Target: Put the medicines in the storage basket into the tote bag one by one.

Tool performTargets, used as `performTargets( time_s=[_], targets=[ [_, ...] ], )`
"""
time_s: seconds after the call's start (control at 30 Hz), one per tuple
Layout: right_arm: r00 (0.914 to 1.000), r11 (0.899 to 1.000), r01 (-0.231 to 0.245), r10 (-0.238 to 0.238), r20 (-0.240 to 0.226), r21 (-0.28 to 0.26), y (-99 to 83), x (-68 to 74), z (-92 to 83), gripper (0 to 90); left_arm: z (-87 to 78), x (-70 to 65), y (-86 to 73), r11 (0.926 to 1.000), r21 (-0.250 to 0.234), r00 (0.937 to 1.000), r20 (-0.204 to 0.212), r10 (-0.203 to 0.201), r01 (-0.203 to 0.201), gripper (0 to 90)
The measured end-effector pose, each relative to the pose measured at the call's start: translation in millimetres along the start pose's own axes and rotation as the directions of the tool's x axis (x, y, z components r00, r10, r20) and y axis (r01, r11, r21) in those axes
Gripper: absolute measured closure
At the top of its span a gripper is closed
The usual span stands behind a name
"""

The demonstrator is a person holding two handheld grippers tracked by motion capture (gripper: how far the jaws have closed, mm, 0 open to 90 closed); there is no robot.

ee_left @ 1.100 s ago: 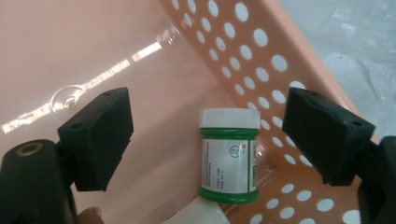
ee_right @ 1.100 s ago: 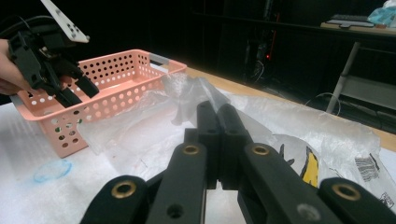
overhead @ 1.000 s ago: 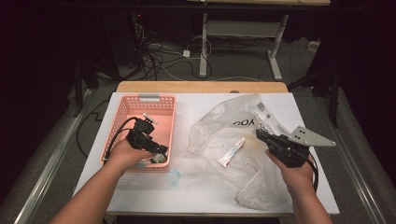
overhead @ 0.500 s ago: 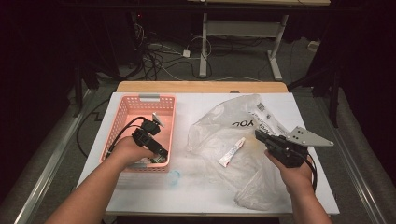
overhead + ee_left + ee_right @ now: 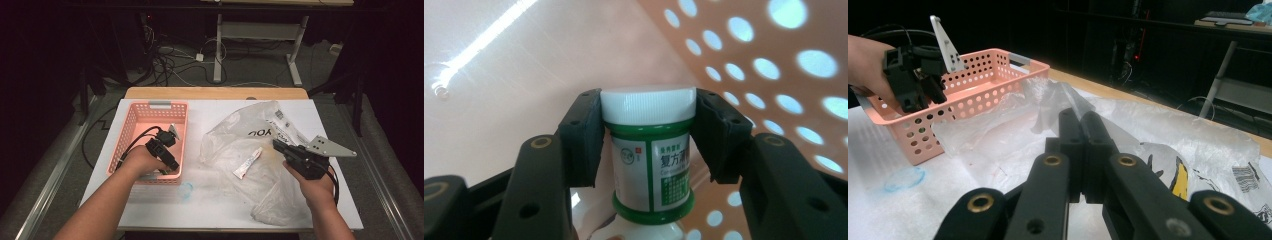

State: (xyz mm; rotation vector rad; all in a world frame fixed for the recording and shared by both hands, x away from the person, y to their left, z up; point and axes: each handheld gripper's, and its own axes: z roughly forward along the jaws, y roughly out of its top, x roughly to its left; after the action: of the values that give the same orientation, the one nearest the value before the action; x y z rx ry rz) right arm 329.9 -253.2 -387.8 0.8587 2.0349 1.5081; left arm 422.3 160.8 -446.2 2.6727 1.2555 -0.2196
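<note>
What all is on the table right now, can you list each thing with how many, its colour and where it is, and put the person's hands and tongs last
Basket: one, pink with round holes, left part of the table.
Jar: one, green with a white ribbed cap and a white label, inside the basket, between the left tongs.
Plastic bag: one, clear with black print, right of the basket, spread on the table.
Tube: one, white, lying under or inside the bag's clear film, near its middle.
Table: one, white top with a wooden far edge.
Left tongs: one, black, lowered into the basket, pads at the jar's cap, jaws have just been closing.
Right tongs: one, black, shut over the bag; whether they pinch its film is unclear.
Hands: two, one on each tongs.
</note>
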Motion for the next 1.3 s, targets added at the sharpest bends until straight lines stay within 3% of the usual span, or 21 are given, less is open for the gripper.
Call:
performTargets(
  time_s=[0.2, 0.43, 0.8, 1.07, 1.3],
  targets=[
    [1.0000, 1.000, -0.003, 0.003, 0.002, -0.002, 0.0, -0.9, -1.2, 90.0, 4.3, -2.4, 3.4, 0.9997, 0.020, 0.9998, -0.019, 0.011, -0.010, 47.0],
    [1.0000, 1.000, 0.001, -0.001, 0.001, -0.001, 0.3, 0.1, -0.7, 90.0, 4.5, -4.4, 3.6, 0.9997, 0.010, 0.9988, -0.044, 0.021, -0.021, 48.1],
    [1.0000, 1.000, 0.003, -0.003, 0.000, 0.001, 0.5, 0.9, -0.6, 90.0, -12.8, -6.5, -5.1, 0.9936, -0.112, 0.9994, -0.032, 0.010, -0.014, 48.3],
    [0.9999, 1.000, 0.011, -0.011, 0.001, -0.002, 0.9, 0.9, -0.4, 90.0, -22.7, -10.0, -17.1, 0.9737, -0.227, 0.9996, -0.024, 0.014, -0.019, 48.3],
    [0.9999, 1.000, 0.011, -0.011, 0.001, -0.002, 1.4, 1.6, -0.8, 90.0, -29.4, -8.8, -29.5, 0.9502, -0.311, 0.9996, -0.027, 0.007, -0.015, 48.3]
  ],
)
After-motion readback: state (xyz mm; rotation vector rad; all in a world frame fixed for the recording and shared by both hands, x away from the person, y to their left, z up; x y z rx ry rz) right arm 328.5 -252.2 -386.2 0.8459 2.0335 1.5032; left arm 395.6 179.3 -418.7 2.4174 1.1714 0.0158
